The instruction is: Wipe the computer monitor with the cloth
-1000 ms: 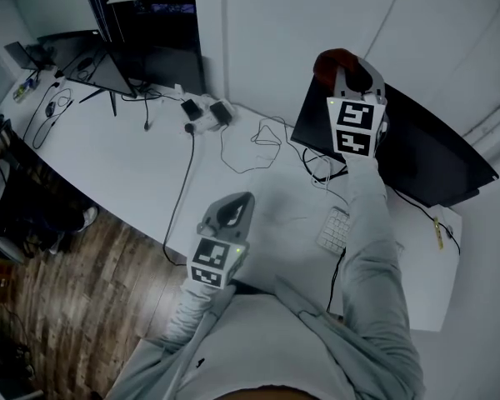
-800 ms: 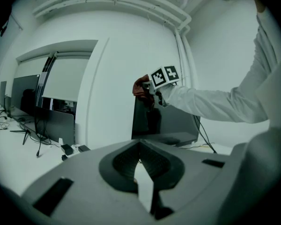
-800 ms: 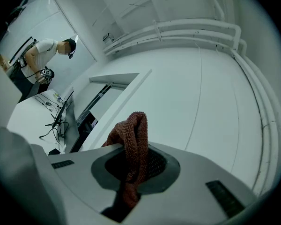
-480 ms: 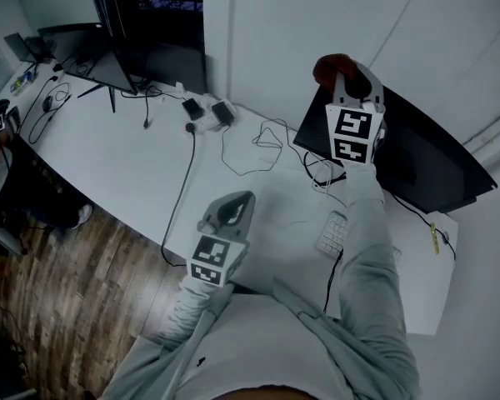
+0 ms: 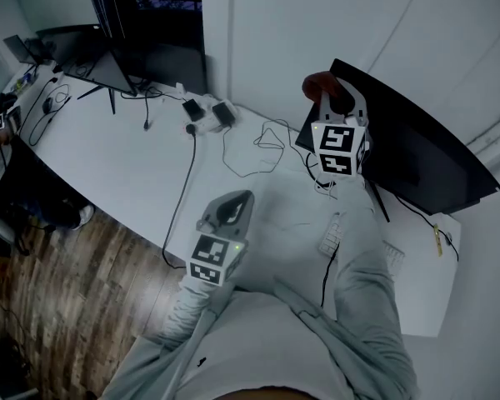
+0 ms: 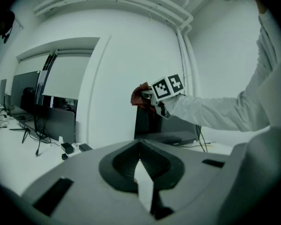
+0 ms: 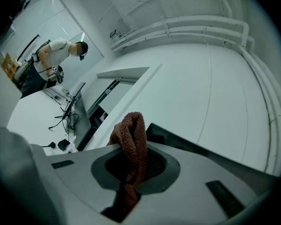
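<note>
the white desk (image 5: 125, 165) runs out to the left of the computer monitor (image 5: 425, 161), a dark panel tilted back. the right gripper (image 5: 337, 100) is raised at the monitor's upper left corner, its jaws clamped on the reddish-brown cloth (image 7: 131, 139), whose bunched fold sticks out past the fingertips against that corner. the left gripper (image 5: 237, 202) hangs well apart from the monitor, low and to its left above the desk edge, jaws closed together on nothing.
</note>
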### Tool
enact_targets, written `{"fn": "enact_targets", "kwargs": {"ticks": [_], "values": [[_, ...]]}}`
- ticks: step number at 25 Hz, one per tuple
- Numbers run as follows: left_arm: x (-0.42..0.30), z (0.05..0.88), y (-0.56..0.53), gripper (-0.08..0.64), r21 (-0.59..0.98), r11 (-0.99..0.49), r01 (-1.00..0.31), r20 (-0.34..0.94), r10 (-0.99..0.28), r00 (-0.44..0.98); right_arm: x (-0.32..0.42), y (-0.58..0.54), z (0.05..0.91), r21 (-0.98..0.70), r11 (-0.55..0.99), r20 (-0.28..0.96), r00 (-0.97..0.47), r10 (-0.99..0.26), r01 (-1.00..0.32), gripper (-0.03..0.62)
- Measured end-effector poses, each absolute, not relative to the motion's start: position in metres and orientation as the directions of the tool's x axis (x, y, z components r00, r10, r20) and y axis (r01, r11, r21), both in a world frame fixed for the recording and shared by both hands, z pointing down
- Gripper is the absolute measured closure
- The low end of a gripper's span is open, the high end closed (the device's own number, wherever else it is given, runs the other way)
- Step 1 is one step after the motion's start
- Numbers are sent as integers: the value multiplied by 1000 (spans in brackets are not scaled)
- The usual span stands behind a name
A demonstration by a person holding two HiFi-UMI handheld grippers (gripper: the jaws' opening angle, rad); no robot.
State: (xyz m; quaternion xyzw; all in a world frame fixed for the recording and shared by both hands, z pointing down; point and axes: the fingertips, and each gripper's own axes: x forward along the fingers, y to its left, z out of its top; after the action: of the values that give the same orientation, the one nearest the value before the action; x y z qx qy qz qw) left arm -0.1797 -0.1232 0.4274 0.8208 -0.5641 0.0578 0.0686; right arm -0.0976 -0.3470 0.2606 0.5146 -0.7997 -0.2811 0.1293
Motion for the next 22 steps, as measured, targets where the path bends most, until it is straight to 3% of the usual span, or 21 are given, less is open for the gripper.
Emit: {"fn": "enact_targets", "kwargs": {"ticks": [18, 22], "values": [[-188, 469, -158, 540, 99, -339, -935, 263, -898, 353, -103, -360, 402, 552, 420, 81, -455, -887, -720, 554], [-189, 482, -164, 540, 112, -333, -936, 287, -891, 351, -103, -364, 448, 536, 467, 176, -448, -876, -703, 554]]}}
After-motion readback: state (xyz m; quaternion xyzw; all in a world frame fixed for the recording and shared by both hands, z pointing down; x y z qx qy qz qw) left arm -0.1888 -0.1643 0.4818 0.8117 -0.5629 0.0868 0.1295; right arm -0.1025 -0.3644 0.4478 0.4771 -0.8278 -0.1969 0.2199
